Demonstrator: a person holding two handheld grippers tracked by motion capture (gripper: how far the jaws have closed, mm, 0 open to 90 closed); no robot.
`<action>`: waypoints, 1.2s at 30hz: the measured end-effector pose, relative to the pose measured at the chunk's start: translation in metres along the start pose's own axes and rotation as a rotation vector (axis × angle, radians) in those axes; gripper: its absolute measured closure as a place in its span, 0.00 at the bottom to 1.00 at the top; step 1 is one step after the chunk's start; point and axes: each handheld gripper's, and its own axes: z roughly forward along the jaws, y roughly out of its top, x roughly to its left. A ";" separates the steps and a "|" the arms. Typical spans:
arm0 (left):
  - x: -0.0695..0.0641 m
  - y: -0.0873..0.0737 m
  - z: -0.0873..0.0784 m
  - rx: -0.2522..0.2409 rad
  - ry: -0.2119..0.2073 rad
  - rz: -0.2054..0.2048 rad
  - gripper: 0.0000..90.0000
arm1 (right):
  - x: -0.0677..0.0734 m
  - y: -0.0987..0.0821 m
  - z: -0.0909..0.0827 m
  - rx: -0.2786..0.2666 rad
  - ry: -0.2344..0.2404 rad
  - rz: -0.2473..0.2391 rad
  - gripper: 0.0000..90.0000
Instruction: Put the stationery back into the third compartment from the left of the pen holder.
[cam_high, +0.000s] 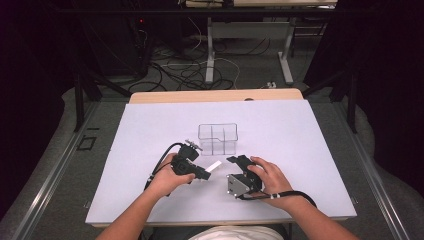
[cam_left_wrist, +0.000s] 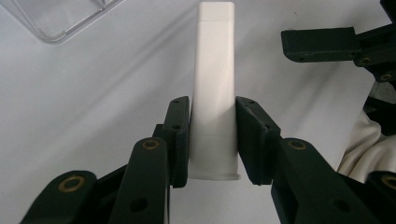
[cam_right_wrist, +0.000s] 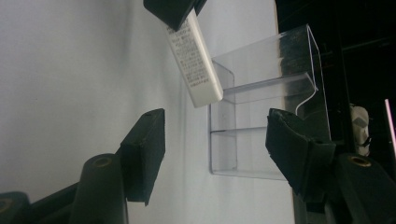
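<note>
On the white table (cam_high: 150, 190), the clear divided box (cam_high: 217, 138) is our landmark. Just before it, our left gripper (cam_left_wrist: 212, 137) clenches the white tube (cam_left_wrist: 213, 93); the right gripper (cam_right_wrist: 215, 149) gapes empty. A skewed grip could snag the box's rim.

Just beyond the fingers (cam_high: 240, 161), apart from them: a clear divided box (cam_high: 217, 138), upright on the white sheet (cam_high: 145, 130). Beneath the fingers and spread wide to every side of them: that same sheet, covering nearly all of the desk (cam_high: 215, 95). Far past the fingers, behind the desk's bare wooden edge: dark cables (cam_high: 175, 72) tangled on the grey floor (cam_high: 250, 70), beside the white legs of a second table (cam_high: 210, 55).
</note>
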 end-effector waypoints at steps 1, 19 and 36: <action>0.000 0.001 0.001 0.006 -0.001 0.009 0.75 | 0.001 0.000 0.000 -0.003 -0.004 -0.005 0.43; -0.025 0.021 0.012 0.018 -0.054 0.038 0.75 | 0.011 0.007 0.003 0.004 -0.016 -0.172 0.59; -0.038 0.032 0.014 0.022 -0.088 0.049 0.74 | 0.011 0.008 0.003 0.030 0.008 -0.287 0.76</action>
